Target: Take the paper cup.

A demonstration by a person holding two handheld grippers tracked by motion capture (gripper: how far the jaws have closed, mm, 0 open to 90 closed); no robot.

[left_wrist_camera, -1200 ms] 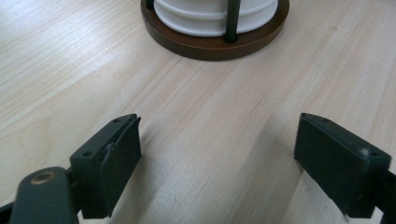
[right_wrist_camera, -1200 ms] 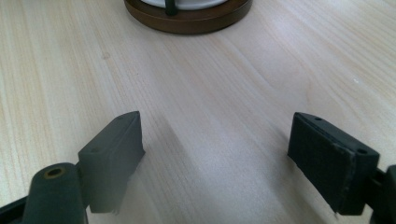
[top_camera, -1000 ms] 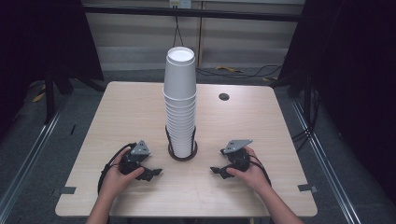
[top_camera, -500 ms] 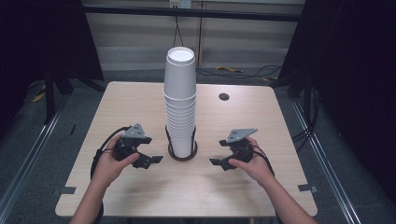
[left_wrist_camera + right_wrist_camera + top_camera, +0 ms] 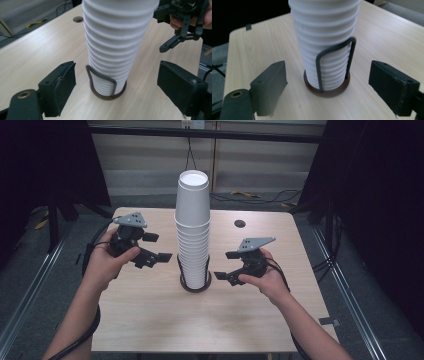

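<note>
A tall stack of white paper cups [image 5: 192,230] stands upright in a dark ring holder [image 5: 195,284] with wire loops at the table's middle. My left gripper [image 5: 159,246] hovers left of the stack at mid height, open, jaws pointing at the cups. Right of the stack, my right gripper [image 5: 225,265] is held lower, near the holder, also open. In the left gripper view the cups [image 5: 115,42] and a wire loop [image 5: 101,77] stand between the wide jaws. The right gripper view shows the cups [image 5: 324,37] and the holder's base [image 5: 327,93] ahead of its open jaws.
The light wooden table [image 5: 150,320] has a dark round hole [image 5: 240,224] behind the stack. A strip of tape [image 5: 327,321] marks its right front edge. Dark curtains and metal rails surround the table. The other hand's gripper [image 5: 185,22] shows beyond the stack.
Both grippers have lifted off the table and come in toward the cup stack. The left one rose higher and moved farther back; the right one rose slightly.
</note>
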